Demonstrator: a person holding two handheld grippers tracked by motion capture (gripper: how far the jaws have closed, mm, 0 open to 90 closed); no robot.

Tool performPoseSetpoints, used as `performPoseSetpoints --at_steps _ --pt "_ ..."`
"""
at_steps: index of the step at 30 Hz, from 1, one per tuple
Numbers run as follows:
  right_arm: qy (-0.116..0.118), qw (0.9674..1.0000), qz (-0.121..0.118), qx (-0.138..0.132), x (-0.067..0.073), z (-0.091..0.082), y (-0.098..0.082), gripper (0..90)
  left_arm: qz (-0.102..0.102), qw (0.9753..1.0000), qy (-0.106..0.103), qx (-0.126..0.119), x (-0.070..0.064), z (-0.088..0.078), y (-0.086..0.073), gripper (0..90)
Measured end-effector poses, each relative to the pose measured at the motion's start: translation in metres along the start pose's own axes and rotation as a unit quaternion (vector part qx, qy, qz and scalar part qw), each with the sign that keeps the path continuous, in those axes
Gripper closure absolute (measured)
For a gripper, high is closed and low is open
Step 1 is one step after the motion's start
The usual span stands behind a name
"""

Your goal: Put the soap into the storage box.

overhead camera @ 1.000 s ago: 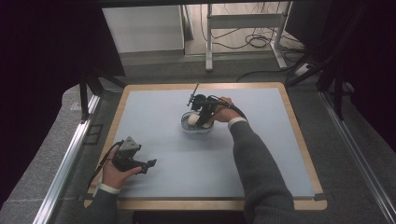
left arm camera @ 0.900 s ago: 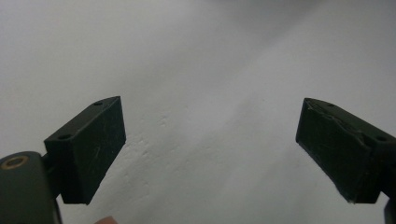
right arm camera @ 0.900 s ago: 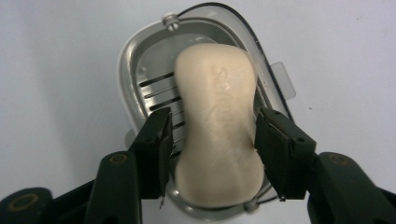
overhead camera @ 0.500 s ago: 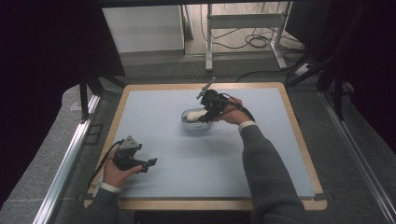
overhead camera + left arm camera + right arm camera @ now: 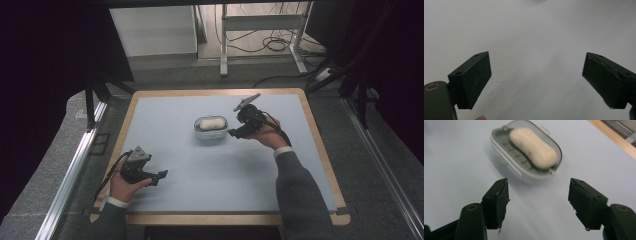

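Resting in a ridged oval dish (image 5: 524, 170), smooth cream soap (image 5: 533, 147); both tongs (image 5: 537, 205) (image 5: 536, 80) released.

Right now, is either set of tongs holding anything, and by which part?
Nothing is held. The right tongs are open beside the soap dish, clear of the soap. The left tongs are open over bare table.

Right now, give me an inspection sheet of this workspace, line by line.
Surface: pale blue mat on a wood-edged table.
Job's things: cream soap bar lying in a white soap dish.
Clutter: nothing seen.
Grippers: left tool open over bare mat; right tool open beside the dish, holding nothing.
Cables: one trails from each tool; a bundle lies on the floor beyond.
Surroundings: white frame legs, dark curtains.
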State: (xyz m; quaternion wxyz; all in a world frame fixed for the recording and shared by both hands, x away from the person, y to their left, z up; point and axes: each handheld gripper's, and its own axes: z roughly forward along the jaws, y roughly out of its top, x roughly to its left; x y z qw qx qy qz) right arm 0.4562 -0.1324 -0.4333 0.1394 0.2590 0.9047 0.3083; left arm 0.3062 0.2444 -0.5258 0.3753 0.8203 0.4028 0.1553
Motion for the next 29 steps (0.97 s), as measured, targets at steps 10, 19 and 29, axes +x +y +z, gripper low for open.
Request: performPoseSetpoints --at_steps 10,19,29 --pt "-0.041 0.9969 0.05 -0.046 0.008 -0.038 -0.073 27.0 -0.003 1.0 0.005 -0.004 0.0 -0.003 0.0 8.9" --pt "-0.071 0.9907 0.096 -0.065 0.015 -0.054 -0.126 24.4 -0.005 1.0 0.008 -0.003 0.003 -0.004 0.001 8.9" --pt "-0.077 0.9865 0.115 -0.088 0.01 -0.055 -0.136 22.5 -0.001 1.0 0.009 -0.003 0.002 -0.003 0.0 8.9"
